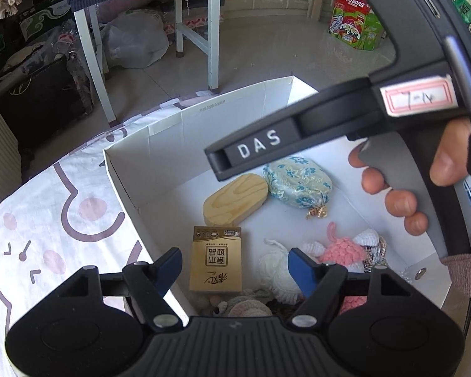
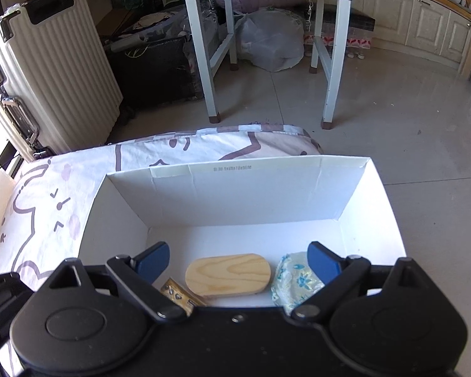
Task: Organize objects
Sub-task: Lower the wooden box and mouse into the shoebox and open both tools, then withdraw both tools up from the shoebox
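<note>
An open white cardboard box [image 2: 235, 194] rests on a patterned sheet. Inside lie a wooden oval block [image 1: 235, 199] [image 2: 227, 275], a blue floral pouch [image 1: 298, 185] [image 2: 295, 279], a gold carton [image 1: 216, 260] [image 2: 175, 295], a pink and white crochet toy [image 1: 342, 248] and a white crochet piece [image 1: 276, 270]. My left gripper [image 1: 234, 262] hangs open above the gold carton, its pads apart from it. My right gripper [image 2: 237, 253] stands open over the wooden block, holding nothing. Its black housing [image 1: 329, 119], held by a hand [image 1: 398, 201], crosses the left wrist view.
The box wall [image 1: 160, 144] stands beside the cartoon-print sheet [image 1: 47, 220]. Past the bed edge is tiled floor with white table legs [image 2: 210, 78], a cream suitcase [image 2: 47, 72], a plastic bag [image 2: 270, 44] and a Tuborg carton [image 1: 354, 22].
</note>
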Available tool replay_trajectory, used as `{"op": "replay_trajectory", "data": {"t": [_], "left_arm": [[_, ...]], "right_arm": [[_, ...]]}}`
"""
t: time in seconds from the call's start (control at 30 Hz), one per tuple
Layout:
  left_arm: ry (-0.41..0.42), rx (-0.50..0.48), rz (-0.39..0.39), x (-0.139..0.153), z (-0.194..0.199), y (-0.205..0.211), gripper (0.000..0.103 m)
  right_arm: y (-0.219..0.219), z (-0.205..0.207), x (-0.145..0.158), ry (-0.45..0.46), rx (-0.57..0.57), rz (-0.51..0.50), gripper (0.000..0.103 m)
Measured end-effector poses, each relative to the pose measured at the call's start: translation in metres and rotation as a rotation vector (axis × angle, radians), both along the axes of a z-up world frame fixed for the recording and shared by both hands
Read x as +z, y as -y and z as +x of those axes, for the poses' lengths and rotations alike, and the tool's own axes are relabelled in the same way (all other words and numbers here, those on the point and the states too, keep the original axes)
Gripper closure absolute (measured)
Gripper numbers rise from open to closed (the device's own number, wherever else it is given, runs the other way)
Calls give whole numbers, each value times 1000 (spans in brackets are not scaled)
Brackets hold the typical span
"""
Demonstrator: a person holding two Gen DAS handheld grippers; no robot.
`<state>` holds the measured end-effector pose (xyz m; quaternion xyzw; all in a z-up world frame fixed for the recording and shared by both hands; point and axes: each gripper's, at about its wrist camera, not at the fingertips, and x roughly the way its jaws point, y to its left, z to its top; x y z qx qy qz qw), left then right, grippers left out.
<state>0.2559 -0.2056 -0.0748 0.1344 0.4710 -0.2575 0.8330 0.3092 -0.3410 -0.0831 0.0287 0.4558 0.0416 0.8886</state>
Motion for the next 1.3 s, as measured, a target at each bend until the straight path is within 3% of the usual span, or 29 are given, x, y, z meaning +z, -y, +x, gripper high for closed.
{"op": "replay_trajectory", "data": {"t": [0.3, 0.67, 1.03, 1.3], "left_arm": [[-1, 18, -17, 12, -7, 0, 28], [7, 69, -45, 42, -25, -14, 28], [60, 135, -33, 73, -54, -37, 28], [104, 152, -52, 96, -84, -56, 21]], "right_arm": [[5, -21, 15, 9, 31, -10, 8], [15, -54, 50, 41, -24, -1, 5], [9, -102, 82, 72, -70, -96, 5], [8, -142, 103, 94, -125, -89, 5]]}}
